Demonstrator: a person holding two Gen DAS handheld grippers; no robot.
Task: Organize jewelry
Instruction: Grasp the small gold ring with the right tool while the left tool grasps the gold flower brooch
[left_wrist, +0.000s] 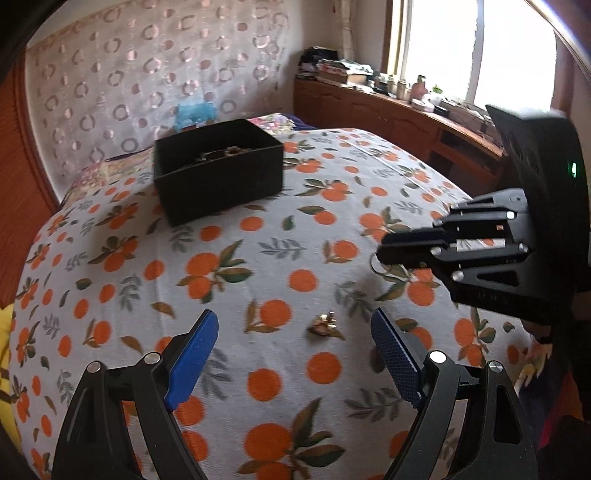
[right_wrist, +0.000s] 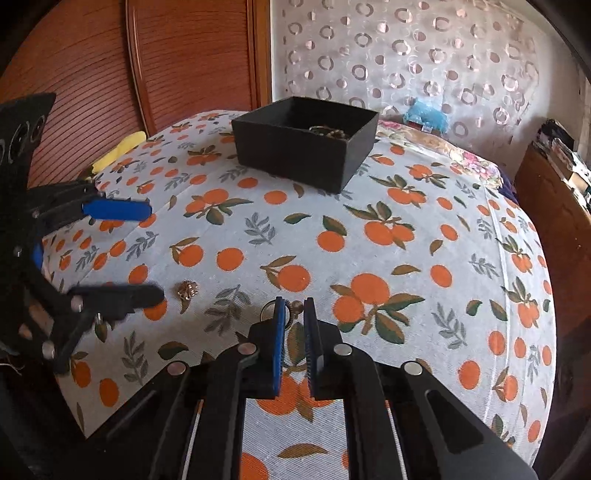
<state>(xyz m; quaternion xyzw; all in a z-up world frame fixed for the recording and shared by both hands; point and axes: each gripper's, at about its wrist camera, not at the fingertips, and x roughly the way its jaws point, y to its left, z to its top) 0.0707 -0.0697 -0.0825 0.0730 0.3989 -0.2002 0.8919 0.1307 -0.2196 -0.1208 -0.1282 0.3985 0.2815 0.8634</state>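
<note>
A black open box (left_wrist: 218, 173) sits on the orange-print bedspread (left_wrist: 258, 240) and holds several jewelry pieces (left_wrist: 221, 152); it also shows in the right wrist view (right_wrist: 303, 144). A small gold piece (left_wrist: 322, 322) lies on the spread between the tips of my open left gripper (left_wrist: 295, 332); it shows beside the left gripper in the right wrist view (right_wrist: 187, 289). My right gripper (right_wrist: 294, 308) is nearly shut around a ring with a hoop (right_wrist: 291, 308), low over the spread. In the left wrist view the right gripper (left_wrist: 384, 254) has a thin ring (left_wrist: 378, 266) at its tip.
A wooden cabinet (left_wrist: 399, 114) with clutter stands at the right under the window. A wooden sliding door (right_wrist: 166, 59) and a patterned curtain (right_wrist: 406, 55) lie behind the bed. A yellow cloth (right_wrist: 118, 151) lies at the bed's left edge.
</note>
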